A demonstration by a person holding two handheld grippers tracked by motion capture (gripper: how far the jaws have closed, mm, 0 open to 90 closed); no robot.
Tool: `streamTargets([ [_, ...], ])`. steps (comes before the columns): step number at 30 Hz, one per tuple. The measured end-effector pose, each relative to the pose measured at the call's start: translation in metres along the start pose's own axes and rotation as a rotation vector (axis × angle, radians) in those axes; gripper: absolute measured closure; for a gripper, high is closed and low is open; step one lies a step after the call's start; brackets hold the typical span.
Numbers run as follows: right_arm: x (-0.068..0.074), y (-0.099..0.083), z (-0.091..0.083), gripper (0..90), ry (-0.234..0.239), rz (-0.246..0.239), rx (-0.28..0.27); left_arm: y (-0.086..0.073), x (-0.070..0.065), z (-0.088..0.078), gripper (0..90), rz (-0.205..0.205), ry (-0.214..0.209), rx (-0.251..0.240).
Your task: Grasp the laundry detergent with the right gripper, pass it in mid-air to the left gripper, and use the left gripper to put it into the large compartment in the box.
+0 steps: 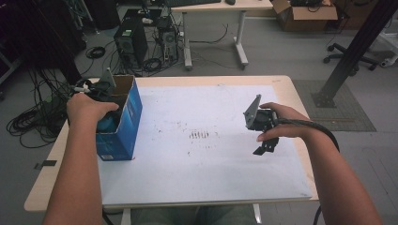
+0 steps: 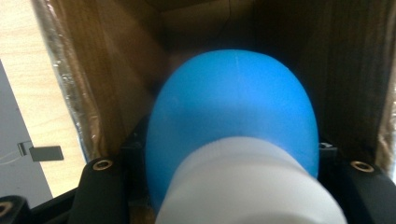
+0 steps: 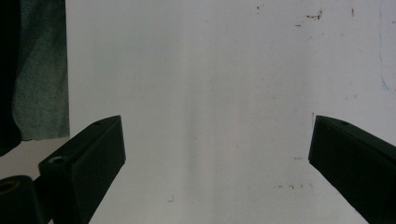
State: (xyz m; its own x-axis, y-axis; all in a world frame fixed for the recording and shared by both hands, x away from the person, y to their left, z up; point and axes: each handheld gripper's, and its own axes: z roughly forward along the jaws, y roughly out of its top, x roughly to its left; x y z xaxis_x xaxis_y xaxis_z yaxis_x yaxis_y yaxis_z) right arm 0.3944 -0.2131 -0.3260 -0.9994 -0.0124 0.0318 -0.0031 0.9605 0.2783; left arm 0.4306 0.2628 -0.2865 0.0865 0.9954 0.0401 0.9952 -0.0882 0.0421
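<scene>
Left gripper (image 1: 101,93) sits at nine o'clock in the high view, pointing down, jaws clamped. Right gripper (image 1: 265,146) hovers at three o'clock, jaws spread wide and empty, forearm angled inward.

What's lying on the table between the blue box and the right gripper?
Nothing: in the high view, the white mat between the blue box and the right gripper is bare apart from dark smudges.

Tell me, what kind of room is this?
Probably a lab or workshop: computer towers with tangled cables on the floor, a desk, an office chair and a cardboard box.
</scene>
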Motion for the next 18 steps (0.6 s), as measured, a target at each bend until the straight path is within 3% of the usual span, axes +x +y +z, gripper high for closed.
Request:
streamTargets([
  [18, 0.0011, -0.0037, 0.0010, 3.8, -0.004, 0.006, -0.009, -0.0008, -0.0004, 0.0018, 38.1, 0.001, 0.002, -0.008],
])
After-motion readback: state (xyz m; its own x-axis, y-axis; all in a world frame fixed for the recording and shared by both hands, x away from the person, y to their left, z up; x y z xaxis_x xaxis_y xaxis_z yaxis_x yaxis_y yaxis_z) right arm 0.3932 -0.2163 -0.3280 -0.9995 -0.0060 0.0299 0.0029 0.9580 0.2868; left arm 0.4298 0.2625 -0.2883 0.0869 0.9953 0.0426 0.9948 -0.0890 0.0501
